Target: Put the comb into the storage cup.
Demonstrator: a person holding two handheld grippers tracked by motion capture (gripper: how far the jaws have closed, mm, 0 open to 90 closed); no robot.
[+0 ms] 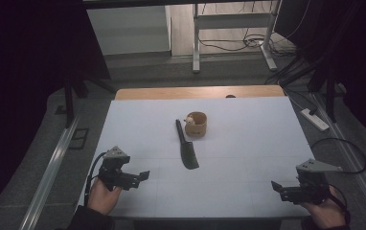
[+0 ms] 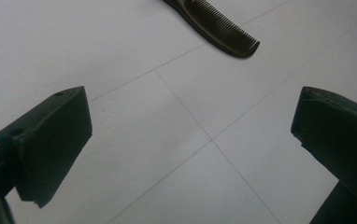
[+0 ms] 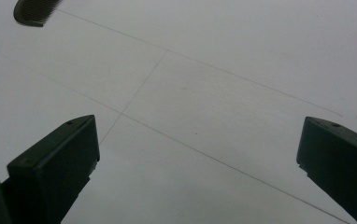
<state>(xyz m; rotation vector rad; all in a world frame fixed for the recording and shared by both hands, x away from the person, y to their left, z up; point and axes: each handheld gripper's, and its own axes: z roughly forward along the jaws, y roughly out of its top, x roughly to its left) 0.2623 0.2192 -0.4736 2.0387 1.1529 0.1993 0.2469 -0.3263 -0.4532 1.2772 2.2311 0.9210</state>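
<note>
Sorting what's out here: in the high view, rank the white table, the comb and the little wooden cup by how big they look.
1. white table
2. comb, long and thin
3. wooden cup, shorter than the comb but wider

The comb (image 1: 186, 145) lies flat near the middle of the table (image 1: 248, 143). Its handle end points away from the person. The cup (image 1: 196, 124) stands on the table just right of the comb's handle end, very close to it. The left gripper (image 1: 142, 176) is left of the comb and nearer the person, well apart from it. The right gripper (image 1: 276, 187) is right of the comb, also near the table's front edge.
</note>
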